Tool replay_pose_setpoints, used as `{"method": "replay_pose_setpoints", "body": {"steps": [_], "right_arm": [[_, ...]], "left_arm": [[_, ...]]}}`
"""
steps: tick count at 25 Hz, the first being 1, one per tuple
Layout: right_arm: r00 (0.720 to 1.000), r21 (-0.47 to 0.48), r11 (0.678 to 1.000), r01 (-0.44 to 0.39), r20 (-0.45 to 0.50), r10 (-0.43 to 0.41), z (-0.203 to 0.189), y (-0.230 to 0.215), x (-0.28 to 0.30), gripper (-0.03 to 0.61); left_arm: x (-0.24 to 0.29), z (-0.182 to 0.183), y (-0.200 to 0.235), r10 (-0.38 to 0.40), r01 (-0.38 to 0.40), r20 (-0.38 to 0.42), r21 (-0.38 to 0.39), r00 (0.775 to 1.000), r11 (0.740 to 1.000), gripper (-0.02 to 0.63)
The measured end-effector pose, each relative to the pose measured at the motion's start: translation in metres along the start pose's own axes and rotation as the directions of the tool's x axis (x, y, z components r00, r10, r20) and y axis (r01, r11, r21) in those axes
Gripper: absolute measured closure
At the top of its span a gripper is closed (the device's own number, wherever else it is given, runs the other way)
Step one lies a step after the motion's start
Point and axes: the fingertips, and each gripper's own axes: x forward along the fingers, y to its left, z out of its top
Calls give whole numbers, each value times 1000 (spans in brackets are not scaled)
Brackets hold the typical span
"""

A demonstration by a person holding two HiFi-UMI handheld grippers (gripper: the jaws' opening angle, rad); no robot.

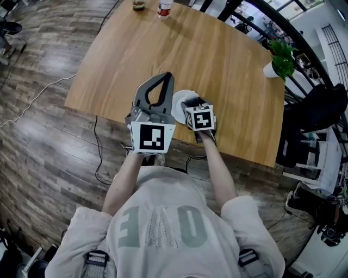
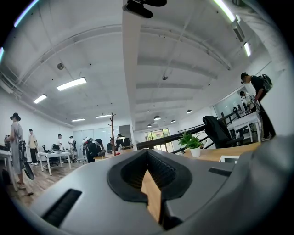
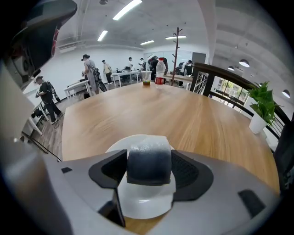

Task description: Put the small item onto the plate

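My right gripper [image 3: 149, 159] is shut on the small item [image 3: 148, 169], a dark rounded block in clear wrap, and holds it just over the white plate [image 3: 143, 204]. In the head view that gripper [image 1: 191, 102] hangs above the plate [image 1: 178, 110] near the front edge of the wooden table [image 1: 163, 49]; the item itself is hidden there. Left of the plate, my left gripper [image 1: 165, 78] is raised off the table. Its jaws meet at the tip, and in its own view it [image 2: 147, 153] points up at the room with nothing between them.
A bottle [image 1: 165, 7] and a cup [image 1: 139, 5] stand at the table's far edge. A potted plant [image 1: 280, 61] sits at the right corner. A chair with a dark jacket [image 1: 318, 117] stands to the right, and cables [image 1: 99, 157] lie on the floor.
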Motion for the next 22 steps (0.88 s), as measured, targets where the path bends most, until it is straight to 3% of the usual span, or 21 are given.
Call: {"method": "replay_pose_setpoints", "body": {"steps": [18,22], "right_arm": [[999,33,999,-26,-40,27,-7,8,14,272],[998,85,995,-43,-43,47,-12,8,19,270]], "left_arm": [[-14,-6,17,32,-32,-18,2,999,999,606],[-13,-7,14,24,-24,-19,6,1000,1000,606]]}}
